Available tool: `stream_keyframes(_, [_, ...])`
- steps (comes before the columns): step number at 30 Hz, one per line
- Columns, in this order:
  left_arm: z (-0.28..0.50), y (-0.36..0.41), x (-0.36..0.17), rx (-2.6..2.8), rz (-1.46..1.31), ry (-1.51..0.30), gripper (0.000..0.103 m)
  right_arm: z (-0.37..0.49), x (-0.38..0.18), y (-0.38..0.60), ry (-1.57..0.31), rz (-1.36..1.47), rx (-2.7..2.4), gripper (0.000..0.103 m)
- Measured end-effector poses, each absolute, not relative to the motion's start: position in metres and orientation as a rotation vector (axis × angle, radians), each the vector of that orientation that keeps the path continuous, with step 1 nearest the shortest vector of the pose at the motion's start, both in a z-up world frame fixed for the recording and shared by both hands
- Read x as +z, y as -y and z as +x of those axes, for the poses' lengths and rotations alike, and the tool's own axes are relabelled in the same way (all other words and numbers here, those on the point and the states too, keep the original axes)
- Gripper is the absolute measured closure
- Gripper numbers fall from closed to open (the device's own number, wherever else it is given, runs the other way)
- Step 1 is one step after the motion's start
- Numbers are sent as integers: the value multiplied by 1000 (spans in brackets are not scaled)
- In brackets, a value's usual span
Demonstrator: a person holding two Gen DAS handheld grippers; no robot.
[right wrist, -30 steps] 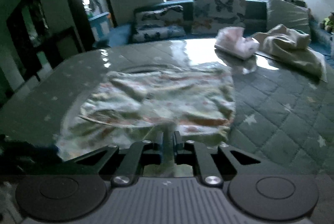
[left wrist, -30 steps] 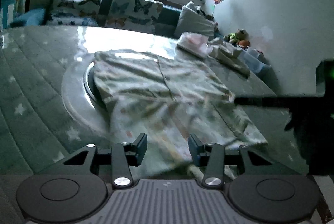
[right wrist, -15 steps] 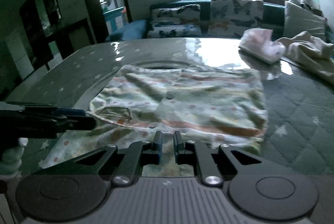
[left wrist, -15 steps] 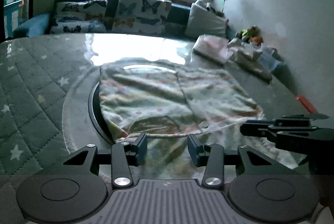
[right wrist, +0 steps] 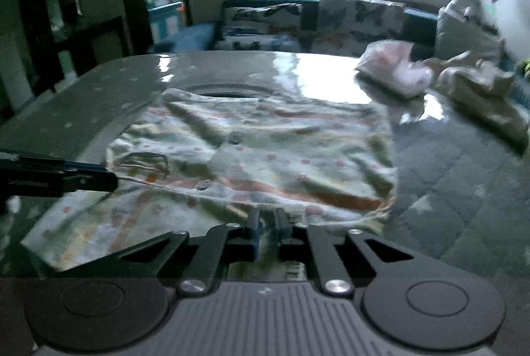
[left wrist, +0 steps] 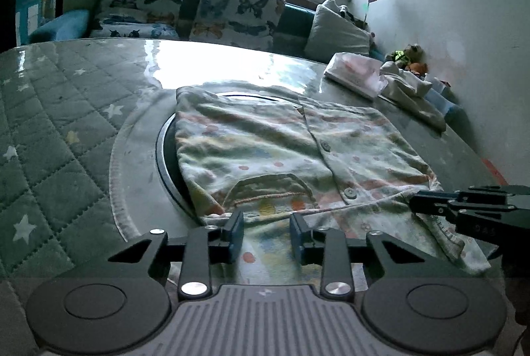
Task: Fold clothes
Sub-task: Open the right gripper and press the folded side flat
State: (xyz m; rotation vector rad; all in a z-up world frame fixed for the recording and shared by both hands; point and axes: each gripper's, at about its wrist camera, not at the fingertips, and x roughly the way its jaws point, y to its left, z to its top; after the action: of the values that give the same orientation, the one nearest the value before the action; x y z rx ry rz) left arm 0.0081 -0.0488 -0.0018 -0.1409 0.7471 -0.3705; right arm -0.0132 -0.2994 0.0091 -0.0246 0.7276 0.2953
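Note:
A pale patterned button-up garment [left wrist: 281,153] lies on the table, its far part folded toward me over the near part; it also shows in the right wrist view [right wrist: 265,157]. My left gripper [left wrist: 266,231] is open, its fingers over the garment's near edge, nothing between them. My right gripper [right wrist: 266,223] has its jaws a narrow gap apart over the near hem; I cannot tell whether cloth is pinched. Each gripper shows from the side in the other's view: the right one [left wrist: 463,210] and the left one [right wrist: 56,178].
The table has a quilted green star-patterned cover [left wrist: 49,124] under glossy plastic, with a round inset [left wrist: 165,157]. A folded pink garment [left wrist: 354,74] and a crumpled beige cloth [left wrist: 410,90] lie at the far right. A sofa with butterfly cushions [left wrist: 232,14] stands behind.
Both grippers have drawn back toward the near edge. The garment now lies folded and flat. The right gripper's jaws have parted slightly.

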Motion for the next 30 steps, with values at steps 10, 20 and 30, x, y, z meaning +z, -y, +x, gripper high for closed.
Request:
stream_keyframes(10, [7,53,-1,-361,-114,-743,69,-6,6,249,-694,-91,432,84])
stream_keyframes(20, [6,54,-2,-359,-105,-737,69,-11,9,315,-704,1,265,88])
stream_keyframes(30, [-8,64,8,-345,-13,-707,68,-27,13,310,-699,-69,270,84])
